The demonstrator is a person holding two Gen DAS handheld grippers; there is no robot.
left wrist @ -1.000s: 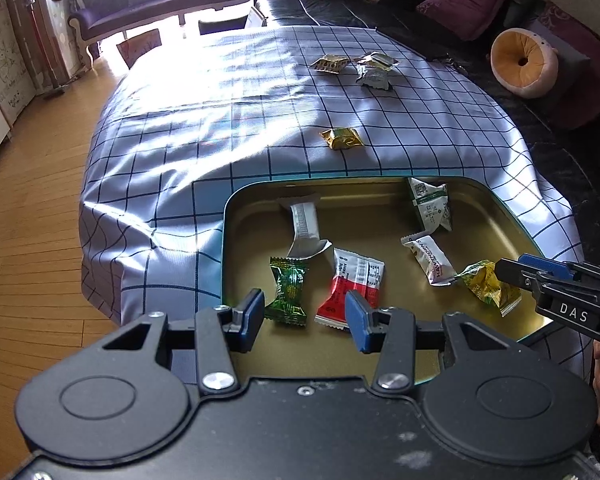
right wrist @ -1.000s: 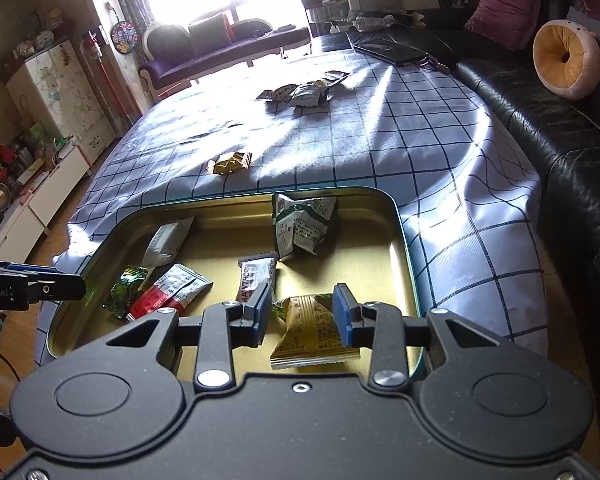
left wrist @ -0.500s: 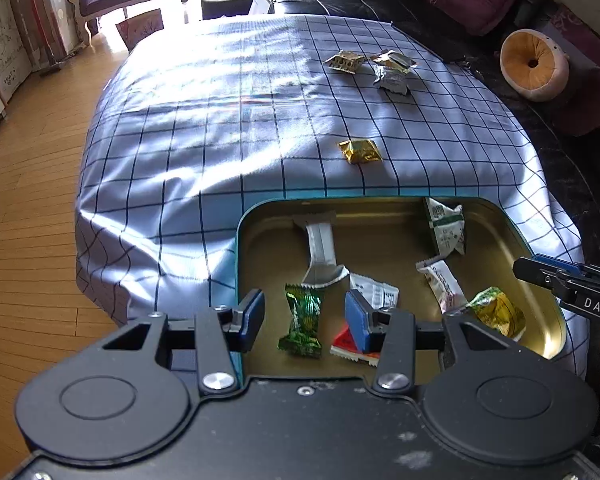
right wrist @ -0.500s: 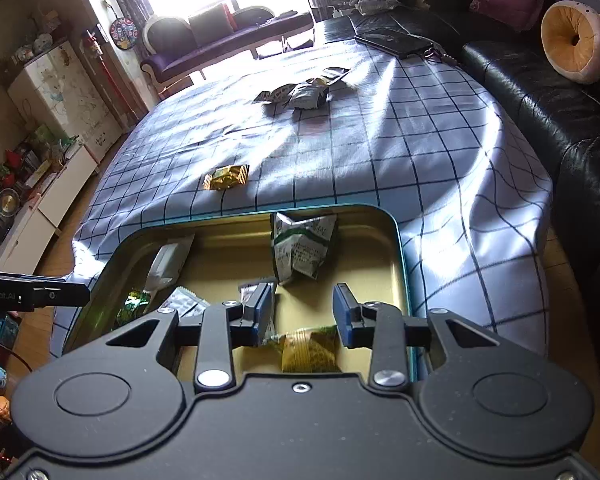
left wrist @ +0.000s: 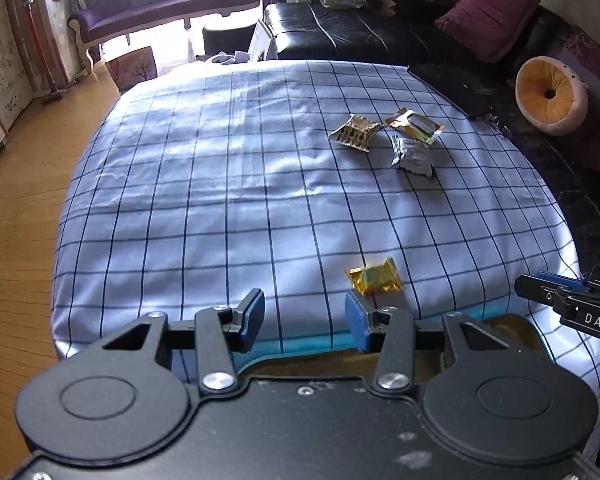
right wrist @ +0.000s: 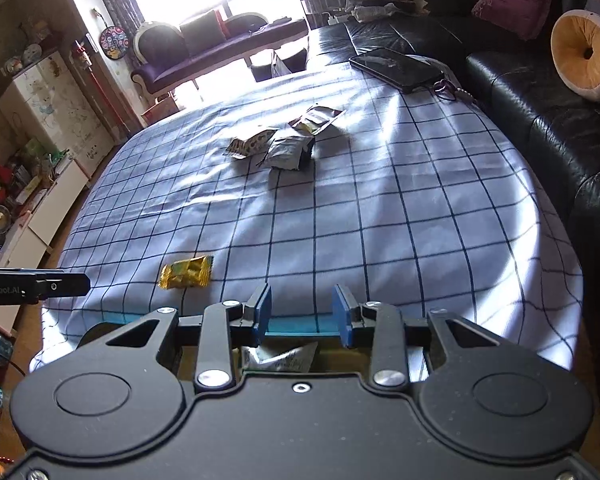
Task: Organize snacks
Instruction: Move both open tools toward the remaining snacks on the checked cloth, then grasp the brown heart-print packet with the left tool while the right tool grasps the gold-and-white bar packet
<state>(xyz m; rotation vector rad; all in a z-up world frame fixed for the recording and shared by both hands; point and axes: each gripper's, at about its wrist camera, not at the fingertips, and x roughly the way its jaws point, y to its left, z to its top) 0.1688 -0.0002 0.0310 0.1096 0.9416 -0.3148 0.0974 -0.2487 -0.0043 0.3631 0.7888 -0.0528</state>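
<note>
A wide table under a blue checked cloth point(left wrist: 220, 200) fills the room's middle, with a black leather sofa point(right wrist: 540, 120) along its right and far sides. At the near edge sits a gold tray point(left wrist: 508, 326) with a teal rim, mostly hidden under the tools, though one pale wrapper point(right wrist: 280, 356) shows inside it, so some snacks seem already gathered. Both tools are empty-handed: the left gripper point(left wrist: 304, 316) and the right gripper point(right wrist: 302, 312) each hang with blue pads parted and nothing between them, over the cloth just beyond the tray. The step looks like a reach for loose snacks. A small gold candy point(left wrist: 374, 280) lies nearest, just beyond the left gripper's right finger; three packets point(left wrist: 388, 136) cluster farther off, right of centre. The next move calls for lowering one tool astride the gold candy and closing on its thin wrapper without dragging the cloth.
</note>
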